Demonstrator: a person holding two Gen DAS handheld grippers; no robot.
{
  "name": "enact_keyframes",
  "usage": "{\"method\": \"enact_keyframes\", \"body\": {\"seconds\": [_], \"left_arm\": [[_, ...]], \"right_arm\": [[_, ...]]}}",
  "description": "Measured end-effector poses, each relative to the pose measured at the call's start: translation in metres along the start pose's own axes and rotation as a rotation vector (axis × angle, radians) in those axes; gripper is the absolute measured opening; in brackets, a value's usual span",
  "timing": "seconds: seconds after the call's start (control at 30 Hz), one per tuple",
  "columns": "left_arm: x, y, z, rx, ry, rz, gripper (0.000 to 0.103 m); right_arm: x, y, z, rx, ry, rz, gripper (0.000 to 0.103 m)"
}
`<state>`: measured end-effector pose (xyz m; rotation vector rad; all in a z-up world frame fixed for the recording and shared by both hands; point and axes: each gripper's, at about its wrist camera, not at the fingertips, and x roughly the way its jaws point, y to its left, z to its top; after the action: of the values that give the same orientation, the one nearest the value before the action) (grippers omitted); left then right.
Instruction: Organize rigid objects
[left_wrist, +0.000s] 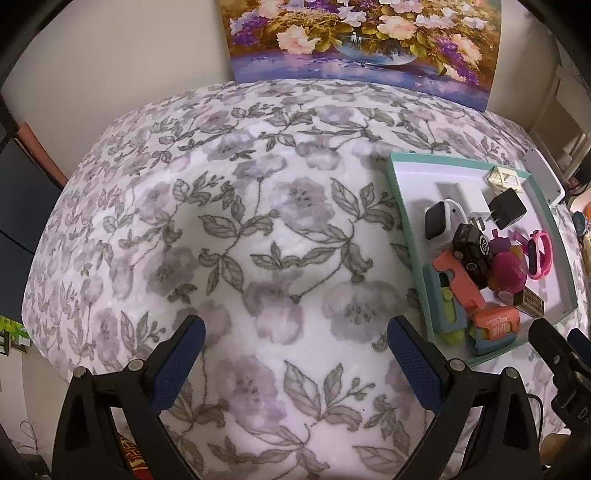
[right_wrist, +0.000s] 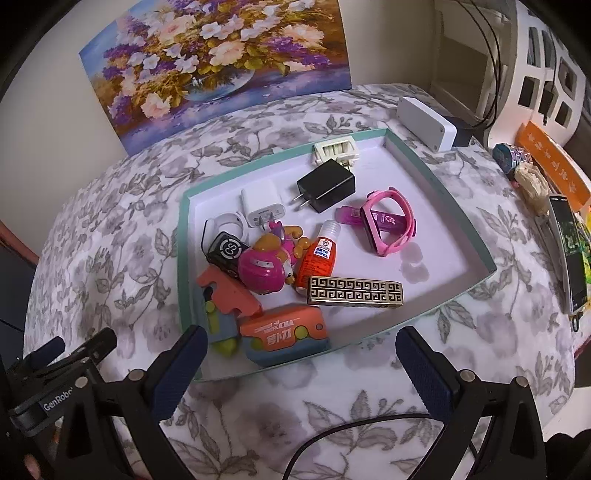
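A teal-rimmed white tray (right_wrist: 439, 184) on the floral cloth holds several small items: a black plug (right_wrist: 327, 184), a white plug (right_wrist: 262, 203), a pink watch (right_wrist: 391, 221), an orange bottle (right_wrist: 319, 254), a gold patterned box (right_wrist: 354, 291), a pink toy (right_wrist: 262, 271) and an orange carrot-knife box (right_wrist: 284, 332). My right gripper (right_wrist: 301, 363) is open and empty, just in front of the tray's near edge. My left gripper (left_wrist: 295, 356) is open and empty over bare cloth, left of the tray (left_wrist: 400, 206).
A flower painting (right_wrist: 218, 66) leans on the wall behind. A white box (right_wrist: 424, 123) lies past the tray's far right corner. A phone (right_wrist: 569, 247) and clutter sit at the right table edge. A black cable (right_wrist: 351, 432) runs under my right gripper.
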<state>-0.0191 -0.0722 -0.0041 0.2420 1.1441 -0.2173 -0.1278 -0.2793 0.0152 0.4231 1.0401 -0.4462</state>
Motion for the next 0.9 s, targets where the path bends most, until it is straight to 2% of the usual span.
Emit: {"method": "enact_keyframes", "body": {"seconds": [0.17, 0.9], "left_arm": [[0.0006, -0.0001, -0.0001, 0.002, 0.002, 0.024, 0.099], [0.0044, 0.0035, 0.0001, 0.000, 0.017, 0.007, 0.099]], "right_arm": [[0.0002, 0.0028, -0.0001, -0.015, 0.003, -0.001, 0.103], [0.0024, 0.0052, -0.0007, -0.029, 0.010, -0.003, 0.103]]}}
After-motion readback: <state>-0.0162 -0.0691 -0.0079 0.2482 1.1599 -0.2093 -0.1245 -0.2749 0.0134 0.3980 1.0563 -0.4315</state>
